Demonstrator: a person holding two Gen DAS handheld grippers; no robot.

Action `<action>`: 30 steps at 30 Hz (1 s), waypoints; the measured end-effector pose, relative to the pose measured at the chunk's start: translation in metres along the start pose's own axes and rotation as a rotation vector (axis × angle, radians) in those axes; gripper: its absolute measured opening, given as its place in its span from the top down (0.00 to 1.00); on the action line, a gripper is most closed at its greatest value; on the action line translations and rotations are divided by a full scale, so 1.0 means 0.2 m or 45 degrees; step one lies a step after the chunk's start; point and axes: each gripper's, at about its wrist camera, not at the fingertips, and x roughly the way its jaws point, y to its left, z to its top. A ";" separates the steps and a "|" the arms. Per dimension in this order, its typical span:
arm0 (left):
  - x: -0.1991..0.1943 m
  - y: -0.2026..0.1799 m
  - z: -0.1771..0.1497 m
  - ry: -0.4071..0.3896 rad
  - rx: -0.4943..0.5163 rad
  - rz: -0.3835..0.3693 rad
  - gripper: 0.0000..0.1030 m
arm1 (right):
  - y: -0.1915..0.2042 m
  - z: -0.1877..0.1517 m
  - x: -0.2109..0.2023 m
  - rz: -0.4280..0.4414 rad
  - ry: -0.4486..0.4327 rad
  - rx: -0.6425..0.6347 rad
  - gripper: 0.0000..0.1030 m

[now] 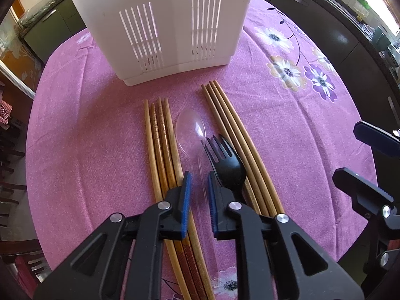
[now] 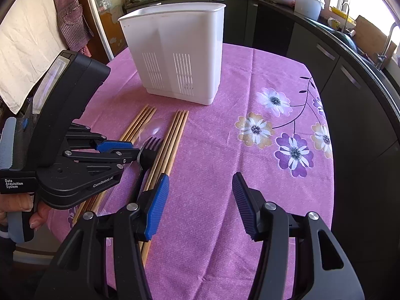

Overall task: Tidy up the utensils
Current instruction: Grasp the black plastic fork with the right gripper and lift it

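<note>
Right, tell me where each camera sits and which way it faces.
Left wrist: sits on the left tool, low over the table, facing the white utensil holder; its blue pads straddle the clear spoon handle, beside the black fork.
Right wrist: sits on the right tool, higher, facing the same holder; its pads stand wide apart over bare tablecloth; the person's left hand shows.
Shared: holder, fork, both chopstick bundles, floral cloth.

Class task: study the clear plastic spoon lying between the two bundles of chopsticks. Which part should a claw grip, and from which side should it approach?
Grip the clear spoon on its thin straight handle, coming from above with one finger either side. The left claw is already open astride it. The bowl is wide and rounded, and the black fork and chopsticks crowd both flanks.
</note>
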 end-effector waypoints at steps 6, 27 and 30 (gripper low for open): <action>0.03 -0.03 0.02 0.003 0.020 0.017 0.91 | -0.02 0.00 -0.01 -0.014 -0.005 0.009 0.49; -0.51 0.13 -0.11 -0.342 -0.054 -0.103 0.96 | 0.18 0.04 0.13 0.091 0.104 -0.066 0.53; -0.54 0.17 -0.14 -0.353 -0.054 -0.103 0.96 | 0.21 0.08 0.17 0.104 0.120 -0.060 0.57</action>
